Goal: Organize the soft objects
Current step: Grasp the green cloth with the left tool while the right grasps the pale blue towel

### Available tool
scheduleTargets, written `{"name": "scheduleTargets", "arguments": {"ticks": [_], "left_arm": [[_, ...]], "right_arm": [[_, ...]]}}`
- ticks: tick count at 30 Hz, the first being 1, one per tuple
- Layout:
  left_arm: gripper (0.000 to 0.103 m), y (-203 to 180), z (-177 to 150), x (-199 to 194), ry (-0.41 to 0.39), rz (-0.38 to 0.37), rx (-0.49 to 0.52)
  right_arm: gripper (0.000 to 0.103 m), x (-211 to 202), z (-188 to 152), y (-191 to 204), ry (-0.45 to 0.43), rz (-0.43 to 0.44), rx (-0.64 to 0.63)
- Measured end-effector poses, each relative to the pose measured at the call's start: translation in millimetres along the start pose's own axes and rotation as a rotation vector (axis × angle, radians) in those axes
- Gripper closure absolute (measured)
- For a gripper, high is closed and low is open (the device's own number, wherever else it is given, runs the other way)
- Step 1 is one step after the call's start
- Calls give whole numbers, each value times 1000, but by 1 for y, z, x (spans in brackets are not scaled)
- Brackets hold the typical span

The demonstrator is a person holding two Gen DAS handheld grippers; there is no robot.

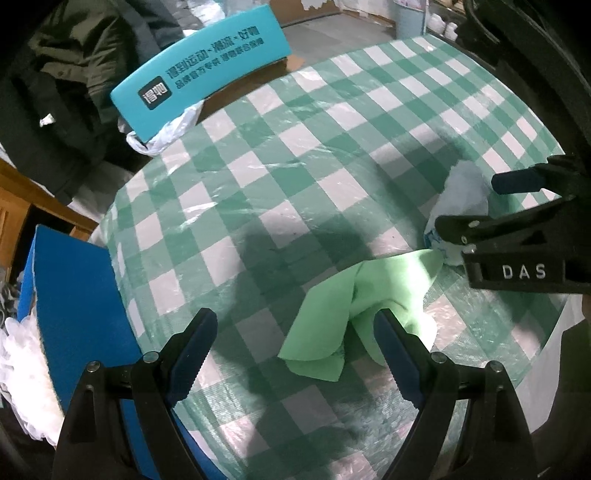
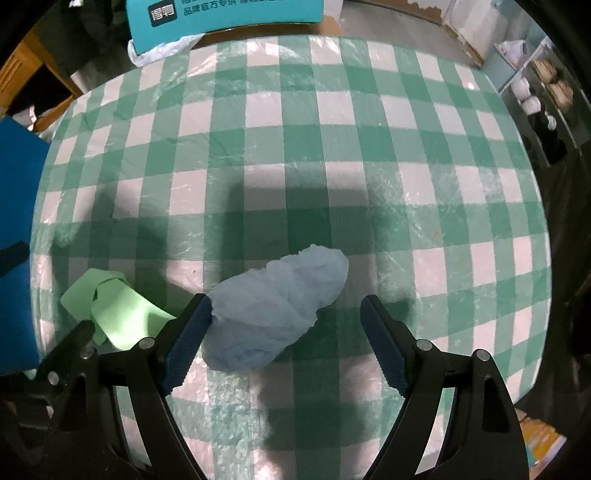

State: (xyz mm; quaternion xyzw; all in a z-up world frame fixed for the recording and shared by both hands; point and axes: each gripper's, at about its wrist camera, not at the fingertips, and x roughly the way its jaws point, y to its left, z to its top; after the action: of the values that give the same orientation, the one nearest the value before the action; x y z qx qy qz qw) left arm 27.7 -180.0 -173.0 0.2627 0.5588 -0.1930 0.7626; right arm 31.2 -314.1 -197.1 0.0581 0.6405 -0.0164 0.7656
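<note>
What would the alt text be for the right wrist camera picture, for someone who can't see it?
The right gripper points down with its jaws open around a crumpled pale blue cloth on a green and white checked tablecloth. A light green cloth lies to the left, with a teal box beyond the table's far edge.

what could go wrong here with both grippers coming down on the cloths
1. The green cloth lies folded and off to one side of the open left gripper; closing now may catch only an edge.
2. The pale blue bundle is loosely crumpled, so the open right gripper might pinch one layer and let it unravel.
3. The two cloths lie close together, so the grippers could crowd each other.
</note>
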Motion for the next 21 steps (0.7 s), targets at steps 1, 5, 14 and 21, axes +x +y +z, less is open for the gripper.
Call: {"name": "scheduleTargets", "arguments": {"ticks": [1,5,14,21], "left_arm": [[15,-2,0,1,3,-4,4],[15,-7,2,3,5,-18,17],[11,-22,7,10,7,-42,44],[11,-25,10,26,51,-101,17]], "right_arm": [[22,1,0,-1,0,6,4],[49,5,-3,-5,11,57,1],[54,-8,-4,-6,-19,-20,-79],[53,-15,-11,-17,-26,-29,-67]]}}
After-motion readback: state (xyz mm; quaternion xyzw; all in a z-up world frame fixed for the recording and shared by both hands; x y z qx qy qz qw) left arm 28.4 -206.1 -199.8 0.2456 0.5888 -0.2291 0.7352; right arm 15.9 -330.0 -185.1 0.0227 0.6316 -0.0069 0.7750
